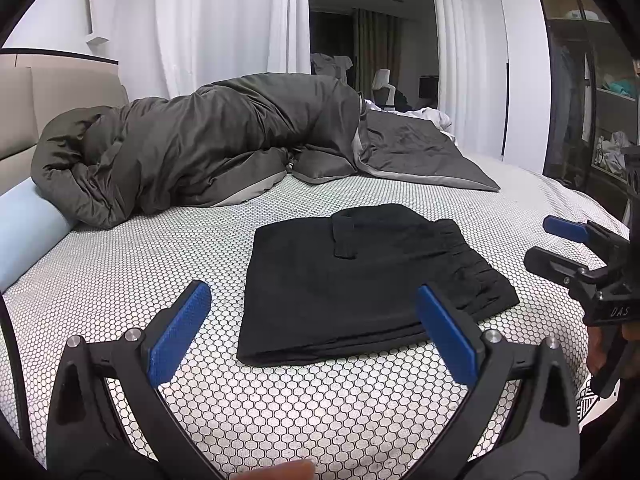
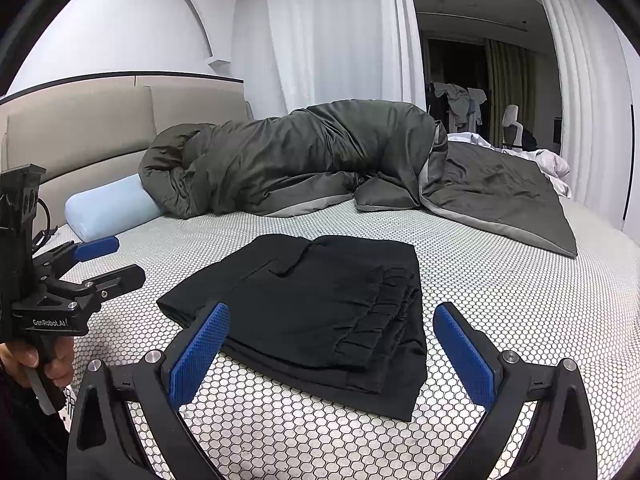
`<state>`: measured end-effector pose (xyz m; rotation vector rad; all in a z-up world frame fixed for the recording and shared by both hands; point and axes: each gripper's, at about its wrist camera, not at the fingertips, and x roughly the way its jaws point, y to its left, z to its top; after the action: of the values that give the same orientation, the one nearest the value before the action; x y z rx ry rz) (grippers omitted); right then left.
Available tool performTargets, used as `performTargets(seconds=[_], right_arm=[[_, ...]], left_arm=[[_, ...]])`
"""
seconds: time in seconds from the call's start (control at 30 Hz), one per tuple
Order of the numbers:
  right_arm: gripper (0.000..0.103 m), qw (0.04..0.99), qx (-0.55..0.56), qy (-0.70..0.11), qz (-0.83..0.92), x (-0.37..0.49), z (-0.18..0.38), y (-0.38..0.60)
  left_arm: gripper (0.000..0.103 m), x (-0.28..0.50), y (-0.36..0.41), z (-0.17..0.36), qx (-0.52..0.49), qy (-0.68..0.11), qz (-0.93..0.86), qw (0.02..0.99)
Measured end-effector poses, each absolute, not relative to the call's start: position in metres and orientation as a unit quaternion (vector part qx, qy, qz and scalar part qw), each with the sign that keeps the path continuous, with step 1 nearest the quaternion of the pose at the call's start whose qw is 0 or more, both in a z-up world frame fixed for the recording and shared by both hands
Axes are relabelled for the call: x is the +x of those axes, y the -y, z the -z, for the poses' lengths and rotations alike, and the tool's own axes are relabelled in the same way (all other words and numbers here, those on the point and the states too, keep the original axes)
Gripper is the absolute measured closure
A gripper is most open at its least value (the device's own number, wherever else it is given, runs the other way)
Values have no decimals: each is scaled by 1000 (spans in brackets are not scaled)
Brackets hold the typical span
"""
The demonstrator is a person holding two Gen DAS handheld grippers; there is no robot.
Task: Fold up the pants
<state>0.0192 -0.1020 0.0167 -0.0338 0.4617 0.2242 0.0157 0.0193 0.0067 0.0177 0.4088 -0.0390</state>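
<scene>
Left tool, jaws spread wide and holding nothing, hovers above the near edge of the folded black pants. Right tool, jaws likewise apart and empty, is just above the waistband end of the same pants. Pants lie as a compact folded rectangle on the bed, whose sheet bears a honeycomb print. Beyond them: a bunched grey duvet, a pale blue bolster, white curtains.

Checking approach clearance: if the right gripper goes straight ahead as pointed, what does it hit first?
Likely the folded black pants, lying between the open right gripper fingers' line; depth unclear, it may skim above them.
</scene>
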Motion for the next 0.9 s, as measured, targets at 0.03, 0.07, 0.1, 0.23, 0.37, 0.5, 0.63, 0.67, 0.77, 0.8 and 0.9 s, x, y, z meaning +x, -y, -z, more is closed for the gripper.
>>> performTargets(seconds=[0.03, 0.07, 0.1, 0.23, 0.37, 0.5, 0.63, 0.67, 0.77, 0.8, 0.9], right_arm=[[0, 967, -17, -229, -111, 19, -17, 102], [0, 967, -18, -228, -111, 19, -17, 102], [0, 967, -18, -228, -112, 19, -17, 101], [0, 967, -21, -227, -112, 18, -16, 101], [0, 967, -22, -227, -113, 19, -16, 100], [0, 967, -23, -226, -112, 18, -16, 100], [0, 968, -25, -224, -112, 18, -16, 99], [0, 968, -25, -224, -112, 18, -16, 99], [0, 968, -25, -224, -112, 19, -16, 99], [0, 968, -25, -224, -112, 19, -16, 99], [0, 968, -25, -224, -111, 19, -16, 98]], left_arm=[[1, 16, -20, -7, 9, -203, 20, 979], [1, 16, -20, -7, 9, -202, 20, 979], [1, 16, -20, -7, 9, -203, 20, 979], [1, 16, -19, -7, 10, -203, 19, 979], [1, 16, -19, -7, 10, -203, 19, 979], [1, 16, -20, -7, 10, -202, 19, 979], [1, 15, -22, -9, 9, -202, 19, 979], [1, 16, -22, -9, 9, -201, 19, 979], [1, 16, -22, -9, 9, -201, 20, 979], [1, 16, -22, -9, 9, -201, 20, 979], [1, 15, -21, -9, 10, -201, 19, 979]])
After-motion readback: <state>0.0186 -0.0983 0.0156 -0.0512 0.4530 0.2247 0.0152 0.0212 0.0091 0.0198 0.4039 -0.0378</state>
